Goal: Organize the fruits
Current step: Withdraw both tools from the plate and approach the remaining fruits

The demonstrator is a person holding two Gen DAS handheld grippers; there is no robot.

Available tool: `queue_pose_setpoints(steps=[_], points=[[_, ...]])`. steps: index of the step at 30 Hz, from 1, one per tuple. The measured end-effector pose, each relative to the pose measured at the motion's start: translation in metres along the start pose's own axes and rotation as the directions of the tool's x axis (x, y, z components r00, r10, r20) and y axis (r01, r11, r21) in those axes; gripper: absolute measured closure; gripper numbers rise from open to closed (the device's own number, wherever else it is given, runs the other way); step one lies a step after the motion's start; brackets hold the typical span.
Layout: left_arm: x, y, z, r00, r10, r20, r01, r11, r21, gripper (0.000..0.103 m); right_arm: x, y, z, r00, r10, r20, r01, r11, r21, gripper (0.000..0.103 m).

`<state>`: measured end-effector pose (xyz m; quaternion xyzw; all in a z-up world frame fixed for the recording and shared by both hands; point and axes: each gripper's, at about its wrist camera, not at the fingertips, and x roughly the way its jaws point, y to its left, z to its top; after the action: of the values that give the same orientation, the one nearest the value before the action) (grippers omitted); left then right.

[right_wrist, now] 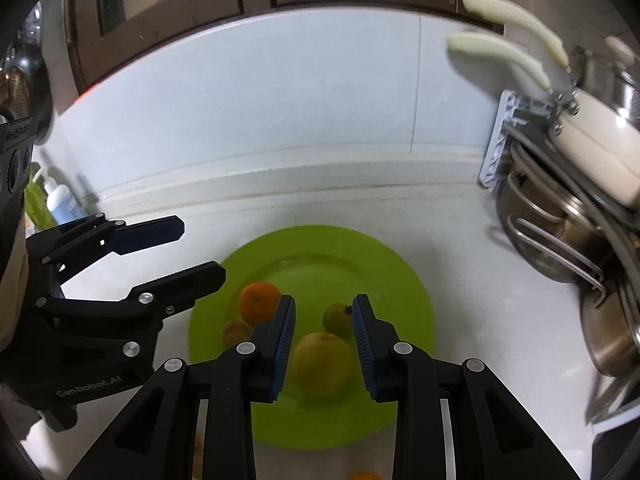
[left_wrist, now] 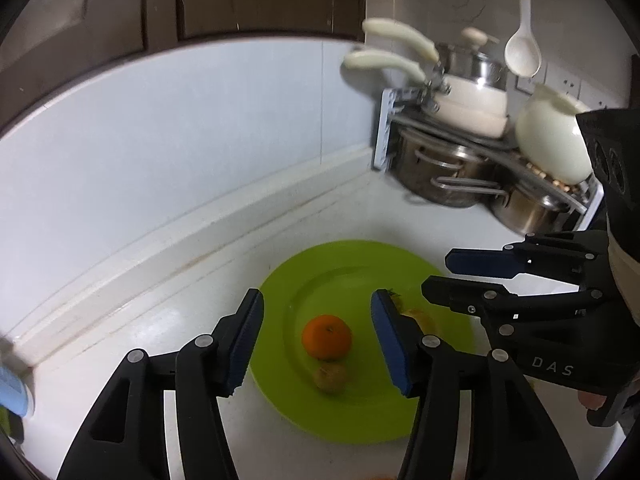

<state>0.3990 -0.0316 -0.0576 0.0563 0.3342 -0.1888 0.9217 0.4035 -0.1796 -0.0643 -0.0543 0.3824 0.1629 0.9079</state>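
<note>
Yellow fruit (right_wrist: 320,364) half behind tongs (right_wrist: 323,348)

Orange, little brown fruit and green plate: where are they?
orange (left_wrist: 327,337), left wrist view, middle of its peel.
little brown fruit (left_wrist: 330,377), left wrist view, its middle, just beside the orange.
green plate (left_wrist: 320,264), left wrist view, bare far rim.

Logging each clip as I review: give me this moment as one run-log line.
left hand-held gripper: open over orange | right hand-held gripper: open around yellow fruit | green plate: four fruits, on counter
</note>
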Motion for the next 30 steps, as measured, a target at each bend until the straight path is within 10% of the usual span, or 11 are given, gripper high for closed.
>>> queue_pose_setpoints(steps=[30], points=[[-0.132, -0.011, -0.043, 0.991, -0.019, 0.136, 0.012, 0.998, 0.057, 0.032, -0.129, 0.067, -0.053, 0.975, -0.139, 0.172, 0.124, 0.988, 0.095, 0.06]])
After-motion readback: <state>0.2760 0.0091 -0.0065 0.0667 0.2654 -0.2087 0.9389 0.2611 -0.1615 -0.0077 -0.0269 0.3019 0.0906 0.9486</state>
